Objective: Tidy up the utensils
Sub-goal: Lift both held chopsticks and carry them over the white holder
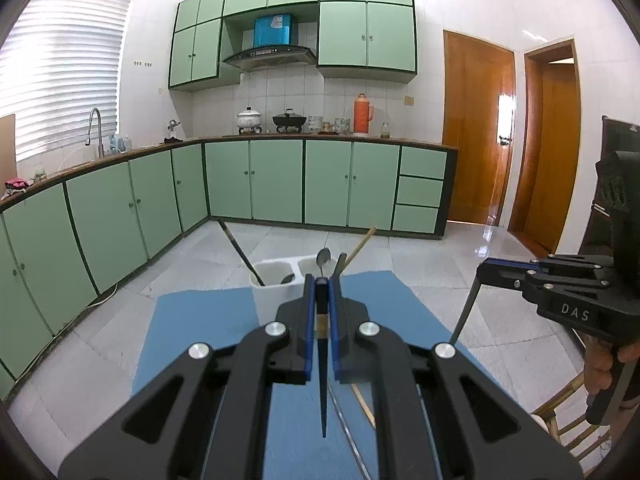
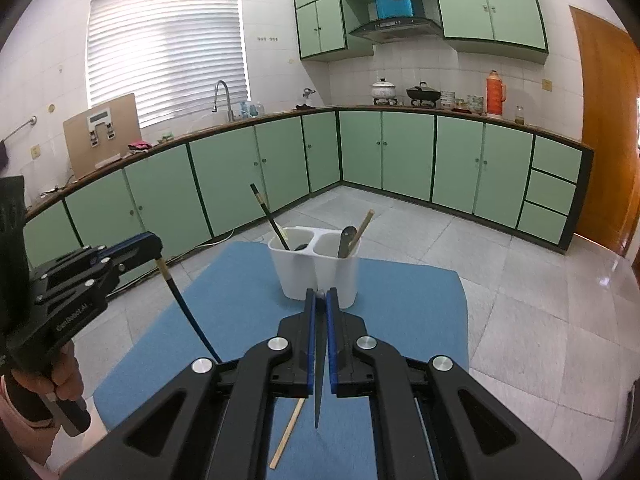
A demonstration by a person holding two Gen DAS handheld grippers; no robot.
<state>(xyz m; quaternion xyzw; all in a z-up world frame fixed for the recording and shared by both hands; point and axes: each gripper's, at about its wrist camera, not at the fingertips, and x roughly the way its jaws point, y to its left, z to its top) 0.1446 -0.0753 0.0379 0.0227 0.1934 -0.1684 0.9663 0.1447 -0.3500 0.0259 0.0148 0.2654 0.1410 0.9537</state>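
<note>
My left gripper (image 1: pixel 321 280) is shut on a black chopstick (image 1: pixel 322 392) with a tan band, which hangs down above the blue mat (image 1: pixel 192 340). My right gripper (image 2: pixel 320 294) is shut on a slim dark utensil (image 2: pixel 319 392) that also hangs point down. Each wrist view shows the other hand: the right gripper (image 1: pixel 482 270) with its utensil (image 1: pixel 464 312), and the left gripper (image 2: pixel 158 246) with its chopstick (image 2: pixel 188 312). Ahead on the mat stands a white two-compartment holder (image 2: pixel 300 276). It holds a black chopstick (image 2: pixel 270 216), a wooden chopstick (image 2: pixel 362 226) and metal utensils.
A loose wooden chopstick (image 2: pixel 288 432) lies on the mat (image 2: pixel 400 320) below the grippers. Green base cabinets (image 2: pixel 400 152) line the walls beyond a tiled floor. A wooden chair (image 1: pixel 568 412) stands at the right, and a person's hand (image 2: pixel 66 380) grips the left handle.
</note>
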